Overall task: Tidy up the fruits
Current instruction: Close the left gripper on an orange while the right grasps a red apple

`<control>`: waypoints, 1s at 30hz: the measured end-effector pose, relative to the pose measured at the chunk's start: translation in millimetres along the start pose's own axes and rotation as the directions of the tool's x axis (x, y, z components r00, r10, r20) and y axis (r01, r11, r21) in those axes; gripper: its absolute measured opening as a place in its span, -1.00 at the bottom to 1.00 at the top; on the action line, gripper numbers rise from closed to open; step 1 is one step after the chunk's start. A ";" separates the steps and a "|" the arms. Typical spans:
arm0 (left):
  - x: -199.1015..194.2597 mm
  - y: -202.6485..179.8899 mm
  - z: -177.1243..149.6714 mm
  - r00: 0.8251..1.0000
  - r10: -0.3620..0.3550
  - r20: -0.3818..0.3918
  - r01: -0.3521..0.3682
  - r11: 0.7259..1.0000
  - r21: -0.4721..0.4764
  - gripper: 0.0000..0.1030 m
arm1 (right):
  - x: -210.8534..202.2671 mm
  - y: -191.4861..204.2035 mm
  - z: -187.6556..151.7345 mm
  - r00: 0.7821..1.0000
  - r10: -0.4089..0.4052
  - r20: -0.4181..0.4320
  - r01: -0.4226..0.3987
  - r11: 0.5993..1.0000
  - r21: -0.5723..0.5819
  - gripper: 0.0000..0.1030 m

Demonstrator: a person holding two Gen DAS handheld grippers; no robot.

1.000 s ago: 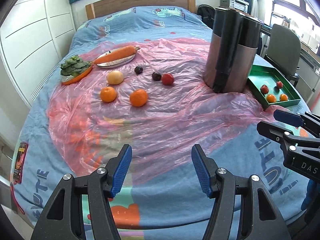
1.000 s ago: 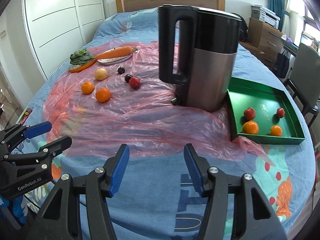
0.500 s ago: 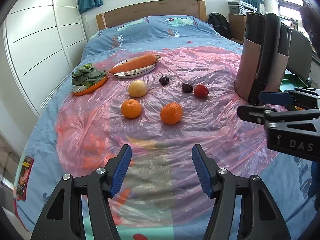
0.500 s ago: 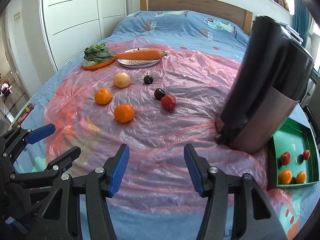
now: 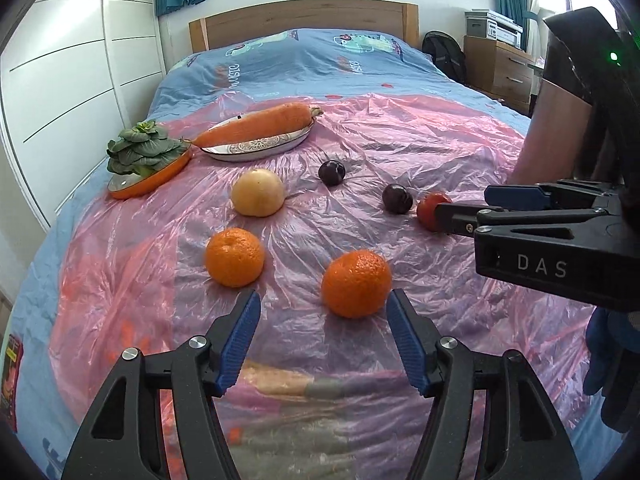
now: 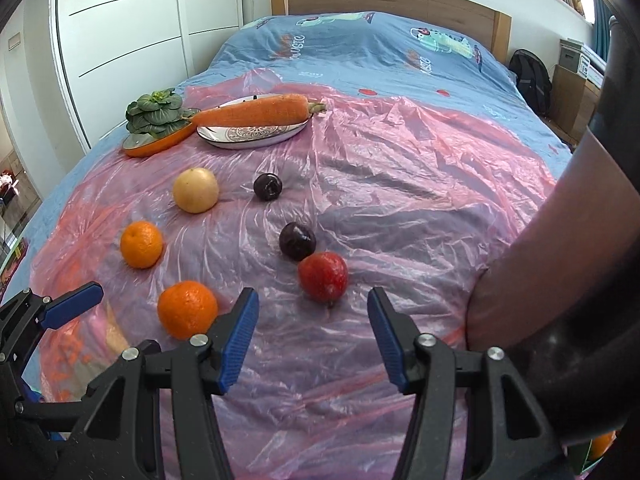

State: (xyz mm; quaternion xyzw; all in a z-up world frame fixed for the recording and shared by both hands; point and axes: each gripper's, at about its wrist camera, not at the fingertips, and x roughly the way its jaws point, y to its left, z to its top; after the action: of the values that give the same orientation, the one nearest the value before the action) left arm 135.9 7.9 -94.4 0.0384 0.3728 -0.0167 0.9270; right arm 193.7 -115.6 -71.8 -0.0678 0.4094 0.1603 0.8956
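Observation:
Several fruits lie on a pink plastic sheet (image 5: 400, 128) on the bed. My left gripper (image 5: 322, 320) is open and empty, just short of an orange (image 5: 356, 283); a second orange (image 5: 234, 257) lies to its left. My right gripper (image 6: 312, 320) is open and empty, just short of a red apple (image 6: 323, 276), with a dark plum (image 6: 297, 241) behind it. A yellow pear-like fruit (image 6: 195, 189) and another plum (image 6: 267, 187) lie farther back. The right gripper also shows in the left wrist view (image 5: 464, 206), beside the red apple (image 5: 427, 210).
A carrot (image 5: 256, 126) lies on an oval plate (image 5: 260, 148) and leafy greens (image 5: 142, 148) on an orange dish at the back left. A tall black and steel kettle (image 6: 560, 280) stands close on the right. White wardrobe doors line the left.
Both grippers have moved forward over the sheet toward the fruits, which now look much larger. The kettle has slid to the right edge and the green tray has left view.

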 end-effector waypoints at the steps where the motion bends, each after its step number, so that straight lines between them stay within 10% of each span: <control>1: 4.1 0.8 0.3 1.000 -0.004 -0.003 0.004 1.000 -0.007 0.16 | 5.1 -0.3 0.7 1.000 -0.002 0.001 0.002 1.000 -0.004 0.92; 30: 34.6 -1.9 6.7 0.996 -0.088 0.019 0.088 0.995 -0.044 0.24 | 50.8 -11.3 -5.4 0.996 0.067 0.060 -0.069 0.997 0.030 0.35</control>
State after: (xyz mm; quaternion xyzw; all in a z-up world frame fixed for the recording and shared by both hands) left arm 165.4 5.4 -113.6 0.0009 0.3665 -0.0495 0.9291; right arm 224.8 -115.9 -113.8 -0.0345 0.3872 0.1859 0.9024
